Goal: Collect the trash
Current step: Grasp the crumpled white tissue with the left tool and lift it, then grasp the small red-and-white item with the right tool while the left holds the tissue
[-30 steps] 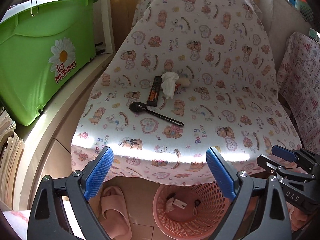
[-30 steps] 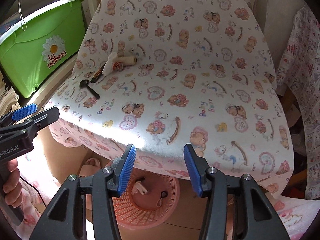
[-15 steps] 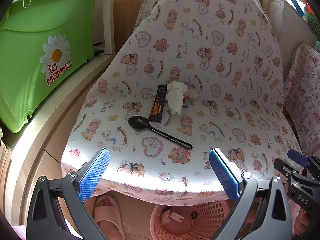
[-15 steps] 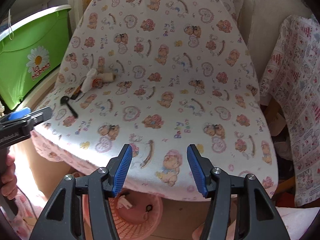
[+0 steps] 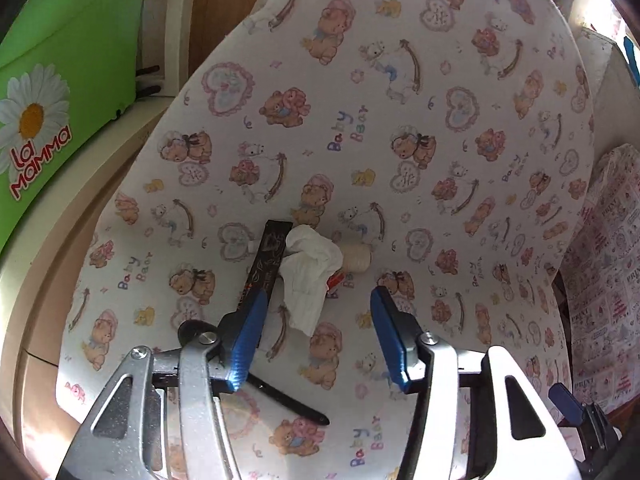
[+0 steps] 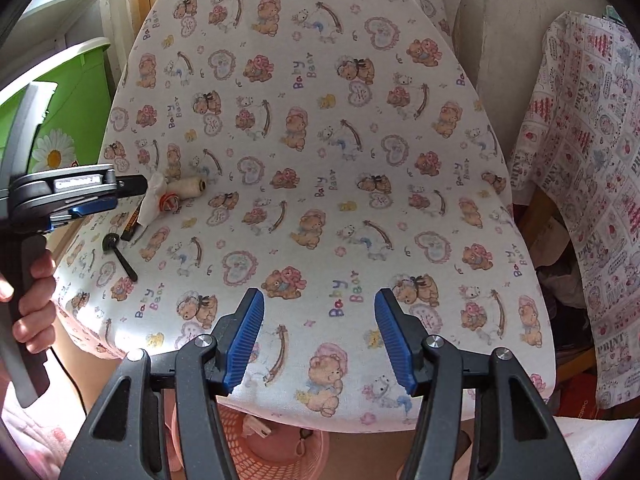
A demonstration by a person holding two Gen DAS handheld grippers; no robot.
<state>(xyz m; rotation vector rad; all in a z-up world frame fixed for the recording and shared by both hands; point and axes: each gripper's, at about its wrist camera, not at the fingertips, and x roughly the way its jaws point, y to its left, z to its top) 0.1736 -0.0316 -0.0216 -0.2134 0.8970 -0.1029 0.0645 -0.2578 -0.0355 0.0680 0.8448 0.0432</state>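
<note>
a surface (image 6: 400, 168) under a teddy bear cloth, a green box (image 5: 60, 80) on a pale shelf, wooden wall (image 5: 216, 8) behind, sunlight

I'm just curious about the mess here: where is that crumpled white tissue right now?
In the left wrist view the crumpled tissue lies mid-frame on the teddy-bear cloth, between the black wrapper and cream spool.

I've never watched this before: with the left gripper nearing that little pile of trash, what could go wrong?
The left gripper, jaws just narrowed and holding nothing, could snag the bear-print cloth. The crumpled white tissue overlaps the black wrapper and a cream thread spool, which might roll away.
</note>
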